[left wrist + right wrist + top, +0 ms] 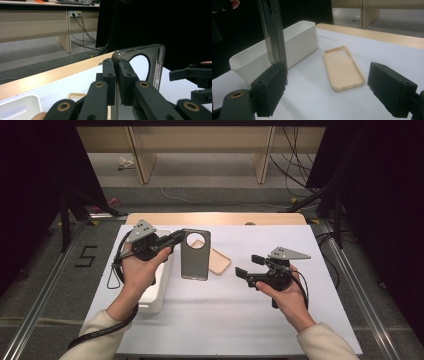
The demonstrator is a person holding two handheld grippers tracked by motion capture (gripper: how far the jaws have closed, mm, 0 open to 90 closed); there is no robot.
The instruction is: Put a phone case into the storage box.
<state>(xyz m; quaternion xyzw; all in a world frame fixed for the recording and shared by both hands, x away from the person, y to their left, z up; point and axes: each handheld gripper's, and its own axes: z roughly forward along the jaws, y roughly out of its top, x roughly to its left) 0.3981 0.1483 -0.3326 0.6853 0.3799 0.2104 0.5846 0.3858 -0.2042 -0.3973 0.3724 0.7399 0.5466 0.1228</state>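
The left gripper (176, 239) has its fingers (109, 75) clenched on one long edge of the dark phone case (195, 255), holding it clear of the tabletop (250, 320) with the round camera cutout at the far end and the long axis running away from the person; the right gripper (247, 266) waits with its fingers (270, 87) spread wide and nothing between them, its open mouth facing the case's free long edge across a short gap; the beige phone case (219, 261) lies flat on the tabletop between the two, partly behind the dark one; the white bin (155, 295) sits under the left hand (139, 270), so I judge the left side nearer for a drop there.
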